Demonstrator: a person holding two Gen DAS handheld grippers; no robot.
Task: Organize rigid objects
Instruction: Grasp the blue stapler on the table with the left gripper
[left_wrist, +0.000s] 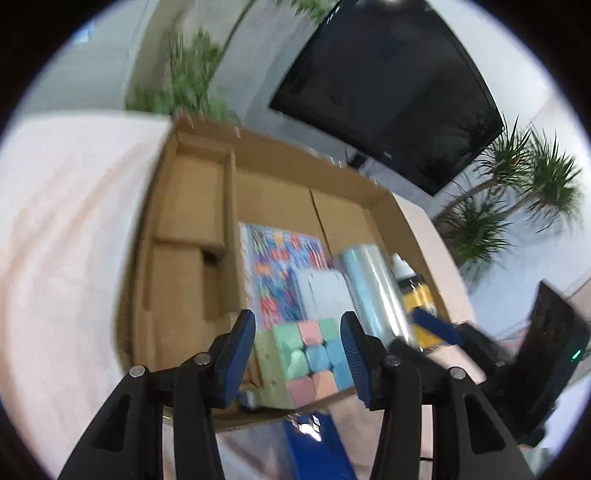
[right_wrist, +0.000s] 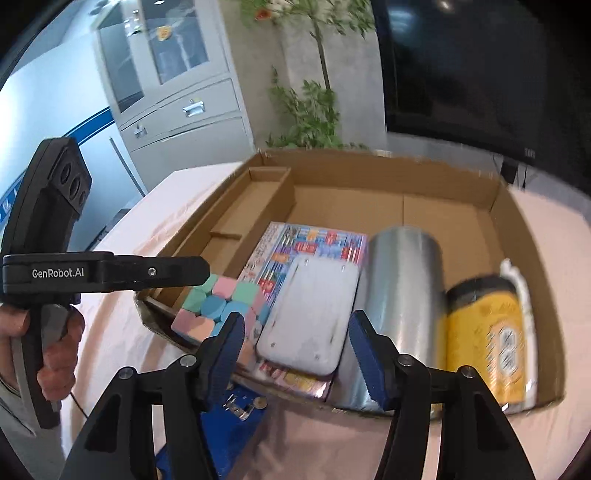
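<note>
Pastel puzzle cube (right_wrist: 218, 306) sits at the near left corner of an open cardboard box (right_wrist: 388, 166), between the parted fingers of the left hand-held gripper (left_wrist: 298, 350). Whether they touch it is unclear. Beside it lie a colourful printed box (right_wrist: 314, 240), a white device (right_wrist: 310, 317), a silver cylinder (right_wrist: 402, 288) and a yellow jar (right_wrist: 487, 332). The right hand-held gripper (right_wrist: 295, 350) hovers empty, fingers apart, over the pink surface (right_wrist: 314, 443).

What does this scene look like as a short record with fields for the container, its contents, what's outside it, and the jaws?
container: open cardboard box on a pink-covered table
contents: pastel puzzle cube, colourful flat pack, white device lying on that pack, silvery cylinder, yellow jar
outside box: blue object on the table, near edge
left gripper: jaws open, empty
right gripper: jaws open, empty
</note>
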